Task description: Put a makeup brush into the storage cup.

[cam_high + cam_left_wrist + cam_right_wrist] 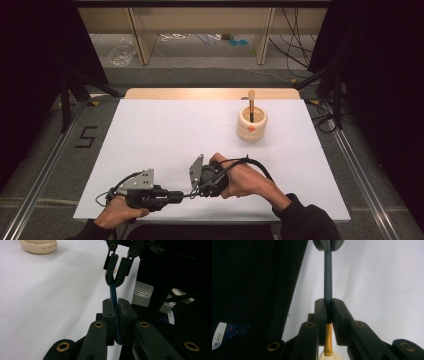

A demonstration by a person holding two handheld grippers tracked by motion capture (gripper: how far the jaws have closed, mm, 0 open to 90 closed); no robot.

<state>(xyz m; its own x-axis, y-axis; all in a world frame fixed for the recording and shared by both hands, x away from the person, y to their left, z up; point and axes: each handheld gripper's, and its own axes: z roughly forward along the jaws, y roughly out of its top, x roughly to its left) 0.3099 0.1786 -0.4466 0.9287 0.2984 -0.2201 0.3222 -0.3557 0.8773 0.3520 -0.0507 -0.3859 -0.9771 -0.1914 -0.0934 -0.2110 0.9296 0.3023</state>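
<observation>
Closest to me, near the front edge of the white table [165,125], my left gripper [176,196] lies low and points right, its jaws pinched tight on one end of a thin dark blue stick [114,297]. In the left gripper view the stick [114,297] runs straight up from between those jaws to the other tool. Just to the right, touching the same stick, my right gripper [196,192] points left toward the first one, and its jaws are also closed hard on the shaft. In the right gripper view the stick [328,277] passes between the jaws; behind them it turns yellow-orange [328,345], with a pale rounded end at the bottom edge. So the stick hangs just above the table, bridging the two tools, held at both ends.

Farther back and to the right, well apart from both hands, stands a round pale wooden holder [252,125] with a small orange mark on its front. A second stick [251,102] with a pale rounded tip stands upright in it.
</observation>
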